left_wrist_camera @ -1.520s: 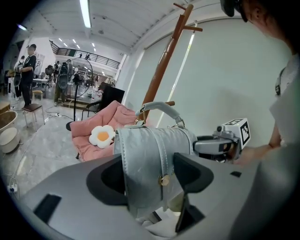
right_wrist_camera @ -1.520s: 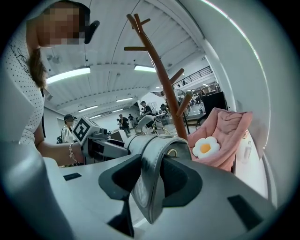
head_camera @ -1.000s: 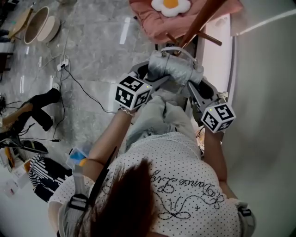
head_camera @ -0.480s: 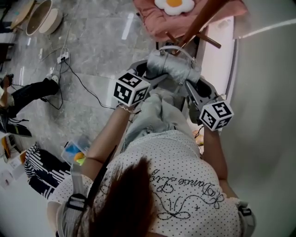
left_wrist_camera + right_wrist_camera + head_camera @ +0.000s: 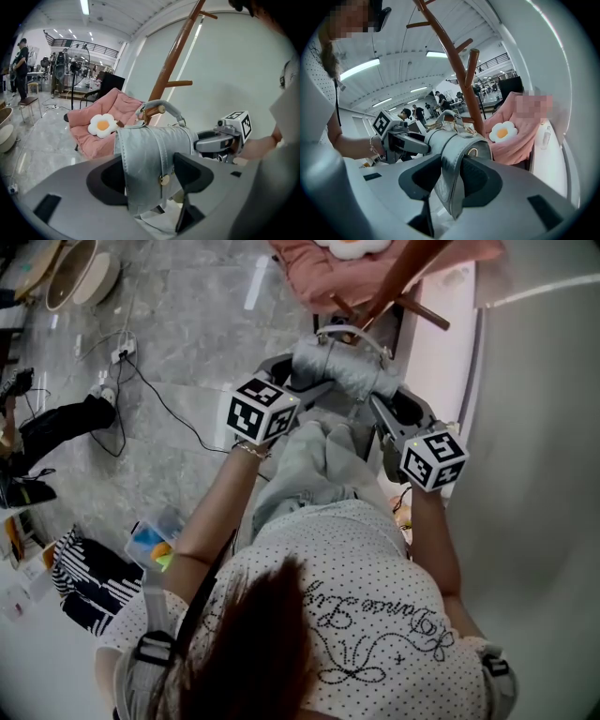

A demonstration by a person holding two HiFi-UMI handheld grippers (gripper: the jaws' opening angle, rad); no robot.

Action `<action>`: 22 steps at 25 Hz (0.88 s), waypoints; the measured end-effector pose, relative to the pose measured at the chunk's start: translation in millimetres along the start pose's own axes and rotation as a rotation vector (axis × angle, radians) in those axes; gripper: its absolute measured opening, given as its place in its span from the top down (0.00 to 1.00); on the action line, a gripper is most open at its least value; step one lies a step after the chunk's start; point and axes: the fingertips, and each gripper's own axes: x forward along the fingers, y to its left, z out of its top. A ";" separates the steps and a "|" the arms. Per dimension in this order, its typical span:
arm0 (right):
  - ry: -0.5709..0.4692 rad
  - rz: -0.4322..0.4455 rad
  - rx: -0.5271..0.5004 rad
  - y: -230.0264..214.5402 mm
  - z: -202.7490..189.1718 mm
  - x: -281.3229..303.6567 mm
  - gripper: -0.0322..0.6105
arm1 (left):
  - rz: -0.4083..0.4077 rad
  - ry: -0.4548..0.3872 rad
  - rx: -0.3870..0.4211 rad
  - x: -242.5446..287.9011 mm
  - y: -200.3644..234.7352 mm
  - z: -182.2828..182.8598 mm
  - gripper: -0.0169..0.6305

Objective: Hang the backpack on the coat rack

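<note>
Silver-grey faux leather filled the gap between both sets of jaws: the left gripper [image 5: 150, 176] was clenched on one end of the backpack [image 5: 342, 369] and the right gripper [image 5: 451, 180] was clamped on a fold at the opposite end. The pack hung in the air between them, carried by nothing else that could be seen. Its long axis ran from gripper to gripper. Its top handle [image 5: 164, 107] arched up on the side away from the person, facing the wooden coat rack [image 5: 171, 61]. That was the relation that mattered: the loop lay just ahead of both claws, close to the rack's slanted pole, and neither arm was clearly nearer. In the left gripper view the pale tip of a low peg [image 5: 153, 110] showed inside the arch of the handle. Whether the peg passed through the loop or merely stood behind it could not be settled. The right gripper view showed an upturned peg [image 5: 472, 75] rising just beyond the handle, apparently clear of it. From the head view the bag and grippers covered any meeting of handle and peg. The rack's foot was out of sight, and its top was cut off. The pack's lower body and shoulder straps were hidden behind the gripper bodies.
</note>
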 end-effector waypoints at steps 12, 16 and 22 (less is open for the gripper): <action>0.052 0.014 0.022 -8.1 -17.2 6.7 0.72 | 0.006 0.047 0.037 14.8 7.0 -9.1 0.51; 0.050 0.010 0.035 -13.1 -18.0 9.6 0.72 | 0.000 0.059 0.048 21.2 10.8 -6.8 0.51; 0.060 0.021 0.076 -13.7 -20.9 9.9 0.70 | 0.004 0.092 0.095 23.5 11.0 -1.4 0.50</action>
